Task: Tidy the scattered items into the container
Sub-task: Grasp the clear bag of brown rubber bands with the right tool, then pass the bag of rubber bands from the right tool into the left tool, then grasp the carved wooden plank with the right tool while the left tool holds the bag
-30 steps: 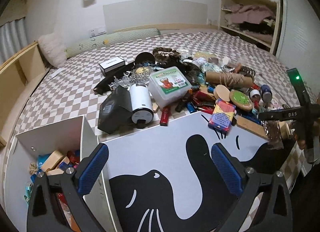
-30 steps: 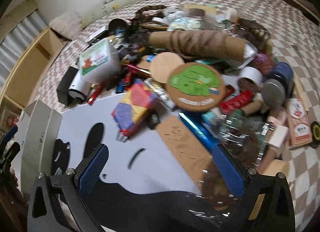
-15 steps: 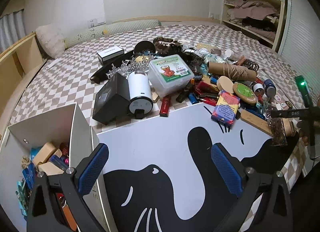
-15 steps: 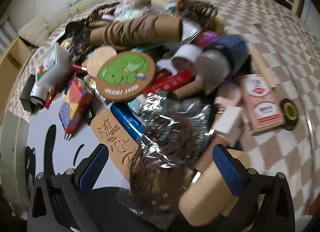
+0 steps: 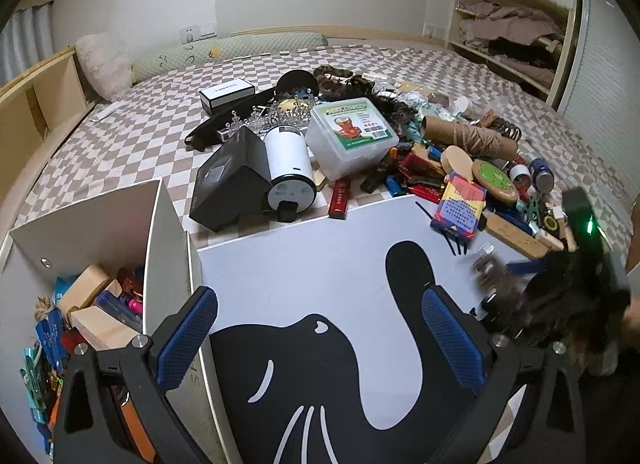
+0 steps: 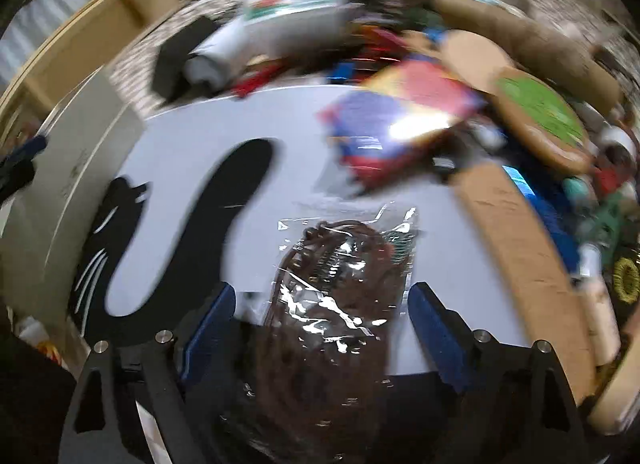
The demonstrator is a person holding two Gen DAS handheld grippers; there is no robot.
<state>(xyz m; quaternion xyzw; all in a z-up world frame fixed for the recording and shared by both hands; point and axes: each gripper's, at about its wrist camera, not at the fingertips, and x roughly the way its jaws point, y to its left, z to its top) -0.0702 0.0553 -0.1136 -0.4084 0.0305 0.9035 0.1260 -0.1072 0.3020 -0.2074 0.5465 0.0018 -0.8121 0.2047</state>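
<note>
Bed: the checked brown-and-white bedspread carries everything; there is no desk here.
Board: a large white board printed with a black cat lies flat at the near edge of the bed, and I place the rest from it.
Container: the white open-topped box stands touching the board's left edge, already part-filled.
Pile: the scattered items crowd the board's far and right edges.
Left gripper: over the board's near left part beside the box, pads well apart, nothing between them.
Right gripper: over the board's right part, blue pads closed in on the crinkly clear plastic bag of dark brown strands.
Bag: its long axis runs forward along the fingers.
Key relation: the box lies to the right gripper's left, across the board; the bag looks bound there, though the left gripper is the nearer one.
</note>
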